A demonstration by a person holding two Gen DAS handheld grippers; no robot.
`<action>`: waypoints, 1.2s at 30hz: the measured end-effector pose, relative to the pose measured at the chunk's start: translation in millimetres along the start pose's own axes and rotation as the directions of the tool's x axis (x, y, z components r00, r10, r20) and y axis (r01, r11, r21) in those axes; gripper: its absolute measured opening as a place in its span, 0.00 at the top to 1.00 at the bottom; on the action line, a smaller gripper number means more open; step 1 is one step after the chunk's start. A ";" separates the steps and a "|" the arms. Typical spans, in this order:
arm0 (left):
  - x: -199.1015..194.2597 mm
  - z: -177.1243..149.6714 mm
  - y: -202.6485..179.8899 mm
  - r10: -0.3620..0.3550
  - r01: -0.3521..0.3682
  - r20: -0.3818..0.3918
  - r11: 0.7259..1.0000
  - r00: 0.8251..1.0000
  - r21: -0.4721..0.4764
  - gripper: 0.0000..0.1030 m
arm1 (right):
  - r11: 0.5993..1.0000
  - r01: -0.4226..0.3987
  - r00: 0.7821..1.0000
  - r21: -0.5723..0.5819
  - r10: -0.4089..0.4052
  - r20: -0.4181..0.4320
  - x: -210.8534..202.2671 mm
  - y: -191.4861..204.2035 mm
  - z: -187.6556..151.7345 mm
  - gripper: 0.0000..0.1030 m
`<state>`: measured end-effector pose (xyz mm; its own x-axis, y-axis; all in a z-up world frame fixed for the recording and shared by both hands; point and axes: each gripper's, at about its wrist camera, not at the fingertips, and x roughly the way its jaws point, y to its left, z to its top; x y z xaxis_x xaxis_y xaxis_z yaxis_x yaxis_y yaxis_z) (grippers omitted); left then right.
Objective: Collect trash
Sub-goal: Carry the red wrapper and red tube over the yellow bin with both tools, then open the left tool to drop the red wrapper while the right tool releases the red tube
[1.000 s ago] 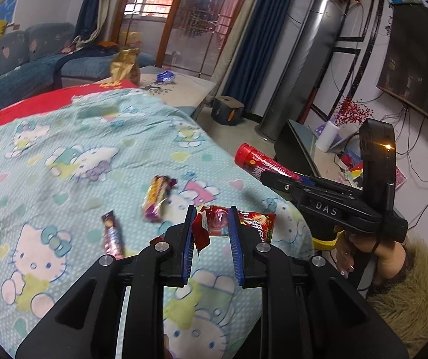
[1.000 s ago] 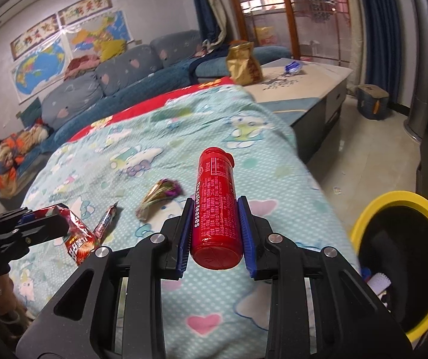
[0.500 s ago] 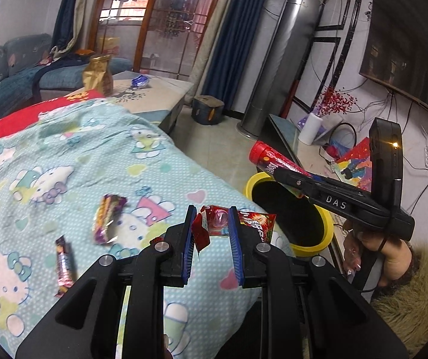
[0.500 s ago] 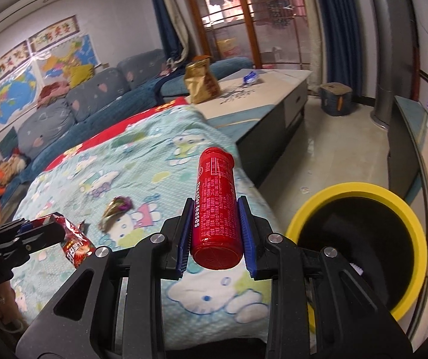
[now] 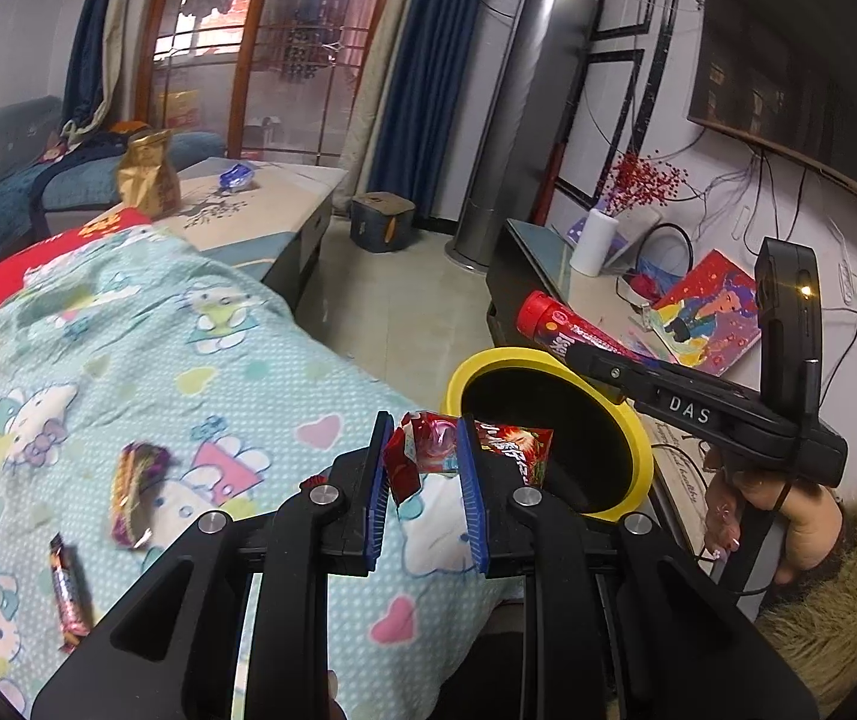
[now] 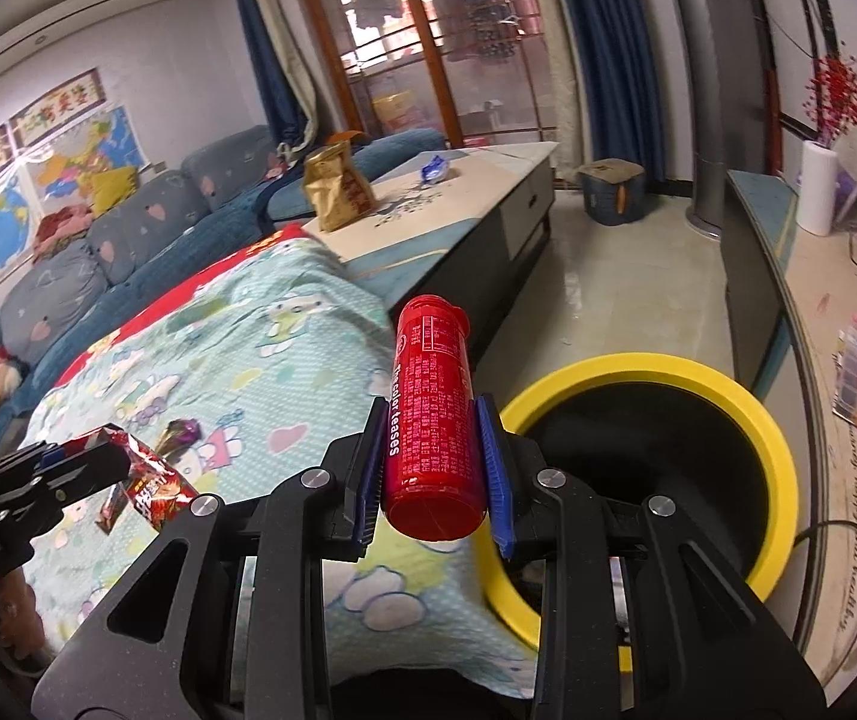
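The left gripper (image 5: 422, 468) is clamped on a crumpled red foil snack wrapper (image 5: 509, 447), which sticks out past the blue pads toward the round black bin with a yellow rim (image 5: 638, 438). Pinching it near one end leaves most of the foil free to fall clear once the jaws part. The right gripper (image 6: 433, 468) grips a red cylindrical plastic tube with white lettering (image 6: 431, 402) around its lower part, its capped end pointing forward, so it can tip cap-first into the bin, whose opening lies just beside and below it.

Two more pieces of trash lie on the light blue cartoon-cat bedspread (image 5: 248, 372): a purple-and-gold candy wrapper (image 5: 134, 486) and a slim dark bar wrapper (image 5: 68, 594). Both loads look close to release, though neither appears squarely above the opening yet.
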<state>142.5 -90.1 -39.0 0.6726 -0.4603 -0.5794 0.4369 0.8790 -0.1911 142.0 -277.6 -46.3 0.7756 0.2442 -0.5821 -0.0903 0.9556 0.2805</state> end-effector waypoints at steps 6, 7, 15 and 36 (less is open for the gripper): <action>21.8 7.9 -18.6 -0.015 0.016 -0.011 0.999 1.000 0.036 0.80 | 0.999 0.036 0.999 0.038 -0.036 0.000 -6.5 -25.1 -2.2 0.78; 27.1 9.2 -23.4 -0.018 0.018 -0.015 0.999 1.000 0.046 0.80 | 0.998 0.043 0.999 0.044 -0.043 0.000 -7.4 -29.0 -3.1 0.78; 67.0 11.7 -53.4 -0.031 0.036 -0.053 0.994 0.998 0.105 0.80 | 0.992 0.090 0.996 0.091 -0.090 -0.007 -12.9 -58.1 -10.7 0.78; 142.4 8.6 -88.8 -0.081 0.100 -0.140 0.986 0.987 0.133 0.23 | 0.951 0.196 0.981 0.238 -0.190 -0.048 -11.5 -127.9 -26.1 0.52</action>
<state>204.7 -234.8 -97.7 0.5452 -0.5080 -0.6669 0.5771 0.8044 -0.1409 128.3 -398.3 -95.4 0.7476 0.0658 -0.6608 0.2145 0.9178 0.3341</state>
